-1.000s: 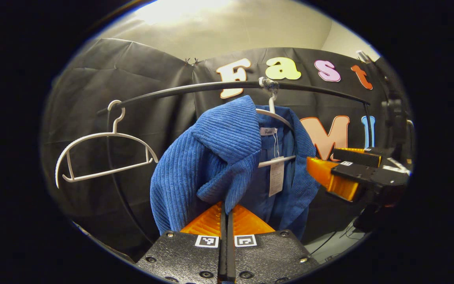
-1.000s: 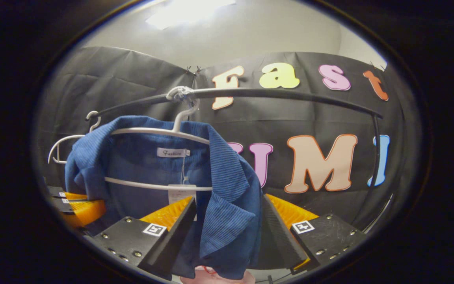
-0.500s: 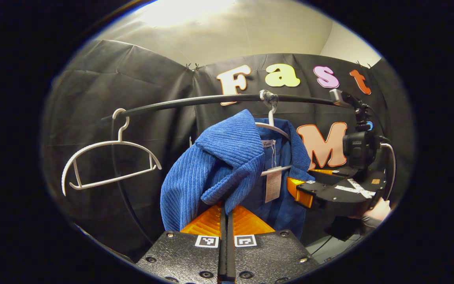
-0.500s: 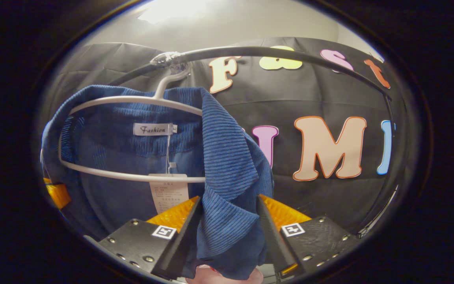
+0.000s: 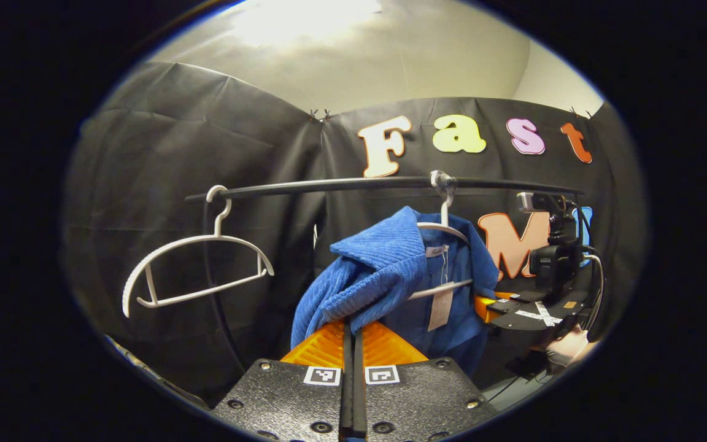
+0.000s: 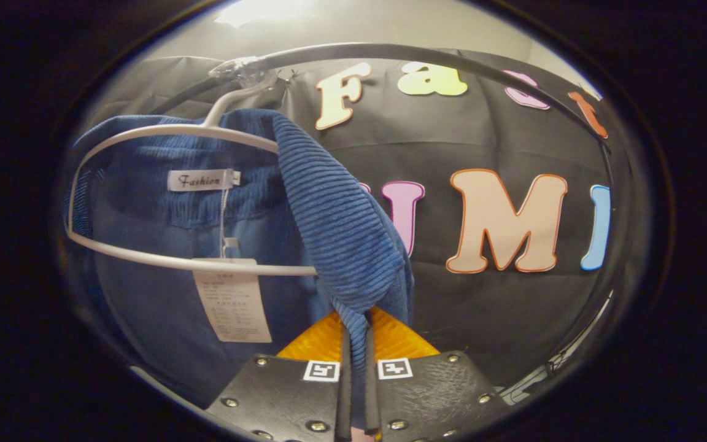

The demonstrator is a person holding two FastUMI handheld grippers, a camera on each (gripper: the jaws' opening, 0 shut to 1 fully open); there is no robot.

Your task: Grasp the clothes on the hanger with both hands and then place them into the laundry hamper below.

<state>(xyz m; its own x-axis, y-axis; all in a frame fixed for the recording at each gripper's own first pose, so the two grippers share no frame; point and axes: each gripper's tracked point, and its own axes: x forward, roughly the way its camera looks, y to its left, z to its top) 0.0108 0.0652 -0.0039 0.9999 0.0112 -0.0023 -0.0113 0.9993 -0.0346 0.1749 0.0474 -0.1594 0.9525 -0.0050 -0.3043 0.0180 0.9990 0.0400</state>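
A blue corduroy jacket [image 5: 384,270] hangs on a white hanger [image 5: 445,230] from a black rail [image 5: 341,184]. My left gripper [image 5: 351,325] is shut on the jacket's left lapel, which is drawn out toward the camera. In the right gripper view the same jacket [image 6: 329,209] drapes over its hanger [image 6: 169,132], and my right gripper [image 6: 355,322] is shut on the right lapel edge. The right gripper [image 5: 488,307] and the hand holding it [image 5: 565,350] also appear in the left gripper view, beside the jacket's right side. A paper tag [image 6: 231,304] dangles inside the jacket.
An empty white hanger [image 5: 197,264] hangs at the rail's left end. The rail's upright post [image 5: 212,276] drops behind it. A small camera on a stand [image 5: 547,205] sits at the right. Black cloth walls close the booth behind.
My right gripper has shut on the right lapel, having been open around it. My left gripper pulled back from the rail, drawing the left lapel out with it.
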